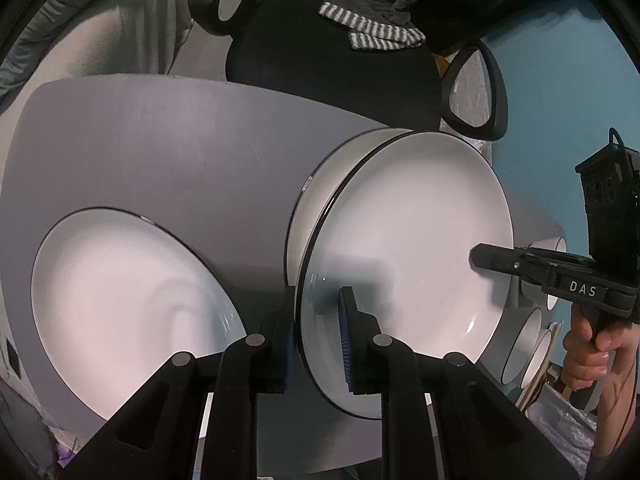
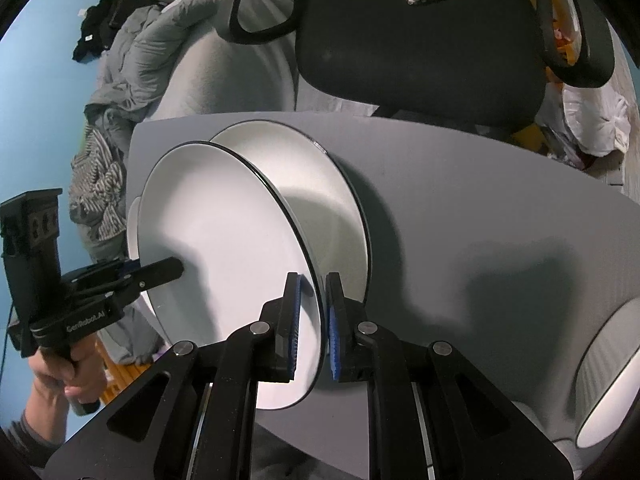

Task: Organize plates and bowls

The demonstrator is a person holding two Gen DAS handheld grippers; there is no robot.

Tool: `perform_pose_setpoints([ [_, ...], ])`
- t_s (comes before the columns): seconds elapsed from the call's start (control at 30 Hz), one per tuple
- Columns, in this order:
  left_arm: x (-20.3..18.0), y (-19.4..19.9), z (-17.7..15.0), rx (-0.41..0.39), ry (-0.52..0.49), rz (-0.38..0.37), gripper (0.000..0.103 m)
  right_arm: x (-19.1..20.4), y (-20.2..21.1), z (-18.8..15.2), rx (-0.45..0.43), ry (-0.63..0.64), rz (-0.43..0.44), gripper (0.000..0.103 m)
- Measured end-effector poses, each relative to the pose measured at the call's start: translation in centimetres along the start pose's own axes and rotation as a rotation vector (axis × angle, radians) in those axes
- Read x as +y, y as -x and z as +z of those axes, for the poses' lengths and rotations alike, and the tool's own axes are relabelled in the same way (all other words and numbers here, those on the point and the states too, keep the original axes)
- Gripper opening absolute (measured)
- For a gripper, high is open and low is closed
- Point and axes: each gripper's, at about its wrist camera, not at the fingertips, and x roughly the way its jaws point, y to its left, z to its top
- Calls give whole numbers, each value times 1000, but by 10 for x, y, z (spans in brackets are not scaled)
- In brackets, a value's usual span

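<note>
Both grippers [image 1: 318, 340] [image 2: 312, 328] pinching white plate [image 1: 408, 240] rim above grey table [image 1: 160, 152]; black chair [image 2: 420, 52] behind.

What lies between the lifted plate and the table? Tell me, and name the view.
A second white plate lies on the table, partly under the lifted plate. The right wrist view shows it best; the left wrist view shows its edge.
</note>
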Motion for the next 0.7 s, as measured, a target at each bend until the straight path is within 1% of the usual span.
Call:
perform_pose_setpoints([
  [0.27, 1, -2, 13, 1, 8, 30, 19, 4, -5, 15, 15, -2, -30, 14],
  [0.4, -2, -6, 14, 20, -5, 80, 21, 7, -6, 20, 21, -8, -54, 15],
  [0.43, -4, -8, 15, 28, -11, 107, 21, 8, -8, 21, 24, -9, -63, 15],
  [0.5, -7, -13, 14, 37, -25, 147, 20, 10, -9, 22, 31, -13, -92, 15],
  [0.53, -10, -16, 13, 40, -36, 152, 20, 12, -10, 22, 38, -12, -115, 15],
  [0.6, -14, -17, 13, 38, -50, 177, 20, 15, -13, 22, 48, -8, -185, 18],
  [0.7, -17, -20, 15, 43, -66, 202, 20, 22, -10, 23, 48, -9, -228, 18],
])
